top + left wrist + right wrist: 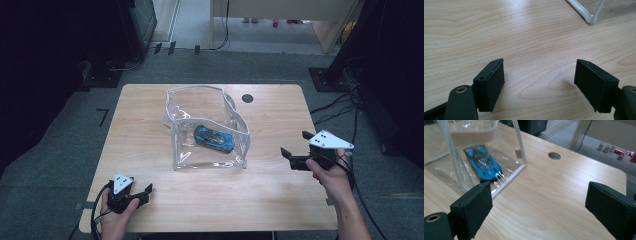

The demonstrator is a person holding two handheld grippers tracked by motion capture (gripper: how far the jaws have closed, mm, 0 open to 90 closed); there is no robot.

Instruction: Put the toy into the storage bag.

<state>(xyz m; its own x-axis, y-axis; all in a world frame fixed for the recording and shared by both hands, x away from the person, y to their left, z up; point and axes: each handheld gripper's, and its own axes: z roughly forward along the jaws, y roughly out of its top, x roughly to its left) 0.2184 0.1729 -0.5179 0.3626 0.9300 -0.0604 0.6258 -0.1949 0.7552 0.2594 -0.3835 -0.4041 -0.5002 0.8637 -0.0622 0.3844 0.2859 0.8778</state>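
Both tools, left tool [141, 191] and right tool [295, 148], are held released and empty at the desk [280, 195] edge. Bare wood is seen between the left jaws. Beyond the right jaws, a blue toy car [483, 165] is seen already inside the clear bag [454, 173]; little seems left.
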